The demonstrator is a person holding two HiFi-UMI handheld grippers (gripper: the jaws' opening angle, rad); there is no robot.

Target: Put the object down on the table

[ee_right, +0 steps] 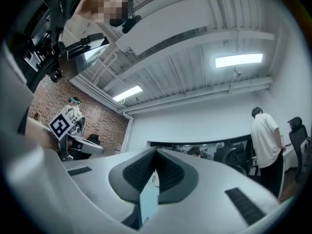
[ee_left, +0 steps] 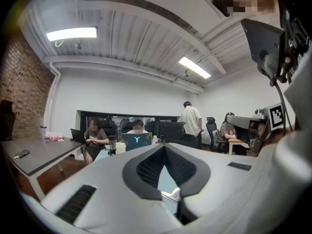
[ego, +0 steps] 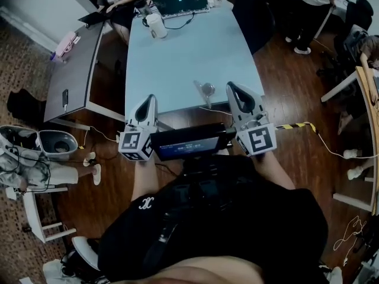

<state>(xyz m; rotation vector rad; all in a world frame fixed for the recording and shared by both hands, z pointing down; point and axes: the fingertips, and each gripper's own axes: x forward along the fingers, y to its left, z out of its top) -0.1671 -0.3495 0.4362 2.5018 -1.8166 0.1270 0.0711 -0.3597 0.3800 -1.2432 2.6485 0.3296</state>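
Note:
A small clear glass object [ego: 207, 90] stands on the light blue table [ego: 189, 58] near its front edge. My left gripper [ego: 151, 98] is over the front edge to the left of it, jaws together with nothing between them. My right gripper [ego: 230, 86] is just right of the glass object, apart from it, its jaws also closed on nothing. In the left gripper view the left gripper [ee_left: 164, 147] has its pads meeting at the tips. The right gripper view shows the right gripper [ee_right: 156, 151] shut the same way, pointing level across the room.
A laptop [ego: 179, 0] and a white cup [ego: 156, 26] sit at the table's far end, where people are seated. A grey desk [ego: 74, 70] stands to the left. A person [ee_left: 191, 121] stands at the back right. A dark screen [ego: 189, 142] hangs at the wearer's chest.

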